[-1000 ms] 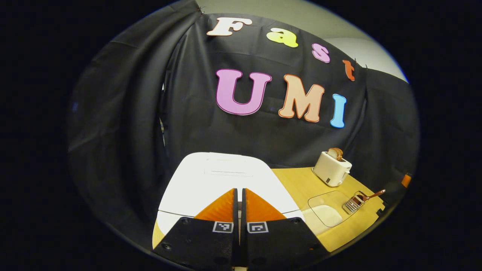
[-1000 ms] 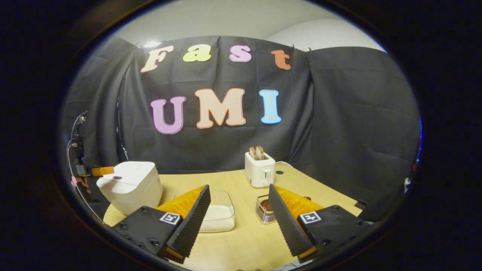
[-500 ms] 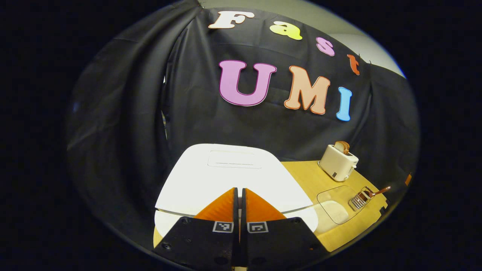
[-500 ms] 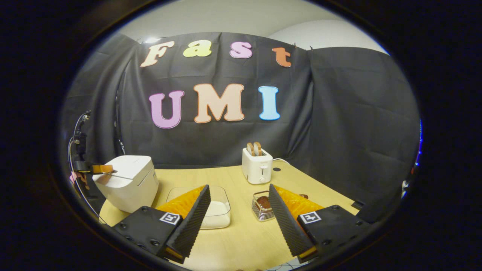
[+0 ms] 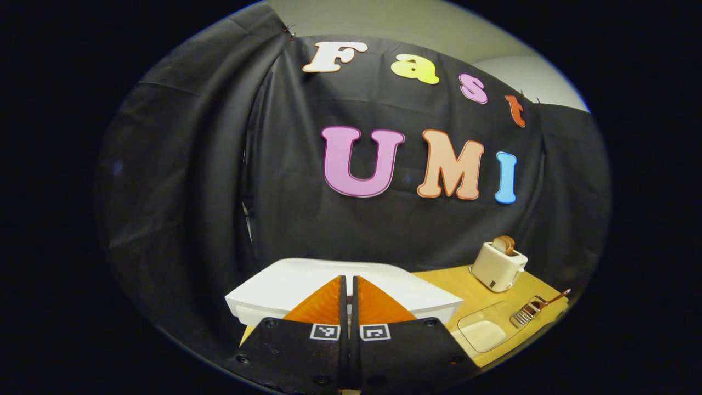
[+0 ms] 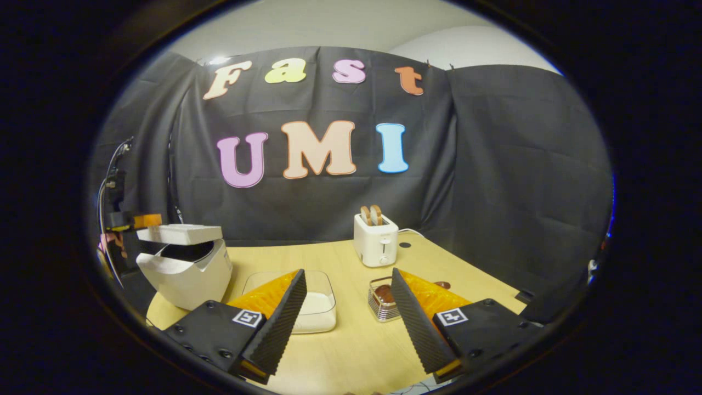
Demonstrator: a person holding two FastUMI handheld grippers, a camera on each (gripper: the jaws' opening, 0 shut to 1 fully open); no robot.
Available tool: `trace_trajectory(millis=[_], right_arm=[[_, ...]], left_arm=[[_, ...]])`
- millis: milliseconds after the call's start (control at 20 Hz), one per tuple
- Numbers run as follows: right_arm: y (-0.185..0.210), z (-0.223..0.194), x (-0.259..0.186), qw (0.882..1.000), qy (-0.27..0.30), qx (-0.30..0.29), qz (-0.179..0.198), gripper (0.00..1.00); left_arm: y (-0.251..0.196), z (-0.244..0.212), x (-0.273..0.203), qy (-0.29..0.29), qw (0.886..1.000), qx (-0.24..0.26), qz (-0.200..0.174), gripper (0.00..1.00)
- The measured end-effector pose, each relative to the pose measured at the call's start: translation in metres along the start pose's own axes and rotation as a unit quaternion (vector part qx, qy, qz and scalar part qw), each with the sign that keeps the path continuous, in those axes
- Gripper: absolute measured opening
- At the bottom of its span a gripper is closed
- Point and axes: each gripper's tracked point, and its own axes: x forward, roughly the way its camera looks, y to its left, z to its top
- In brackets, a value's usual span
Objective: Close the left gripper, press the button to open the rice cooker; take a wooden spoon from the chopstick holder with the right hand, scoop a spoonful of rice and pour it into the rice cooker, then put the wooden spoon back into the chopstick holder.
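Rice cooker [image 6: 186, 263] is sitting with its lid [image 5: 340, 285] partly raised, just beyond the left gripper [image 5: 349, 299], whose fingers are pressing together. Right gripper [image 6: 348, 312] is hovering open, the chopstick holder [image 6: 382, 302] showing between its fingers.

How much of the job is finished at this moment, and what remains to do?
Done: the rice cooker lid stands partly raised, with the shut left hand-held gripper at it. Nothing is in hand: the right hand-held gripper is open and empty. Left: take the wooden spoon from the chopstick holder, scoop, pour, return.
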Motion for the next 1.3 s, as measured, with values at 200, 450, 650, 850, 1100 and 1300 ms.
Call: trace_trajectory(millis=[200, 450, 650, 850, 1100, 1300], right_arm=[[-0.011, -0.004, -0.003, 1.0, 0.004, 0.006, -0.008, 0.99], [-0.023, -0.015, 0.0, 1.0, 0.014, 0.012, -0.019, 0.99], [-0.035, -0.032, 0.005, 0.999, 0.027, 0.01, -0.026, 0.97], [-0.051, -0.049, 0.016, 0.999, 0.039, 0.02, -0.031, 0.98], [-0.079, -0.069, 0.039, 0.997, 0.049, 0.043, -0.04, 0.97], [-0.094, -0.093, 0.068, 0.995, 0.058, 0.067, -0.044, 0.97]], left_arm=[[-0.001, 0.038, 0.017, -0.041, 0.999, 0.006, -0.003, 0.0], [0.001, 0.076, 0.031, -0.082, 0.997, 0.012, 0.007, 0.0], [-0.008, 0.092, 0.031, -0.097, 0.995, 0.025, 0.003, 0.0], [-0.018, 0.091, 0.021, -0.093, 0.996, 0.012, 0.0, 0.0], [-0.032, 0.078, -0.004, -0.074, 0.997, 0.008, 0.006, 0.06], [-0.053, 0.068, -0.027, -0.069, 0.998, -0.001, 0.008, 0.28]])
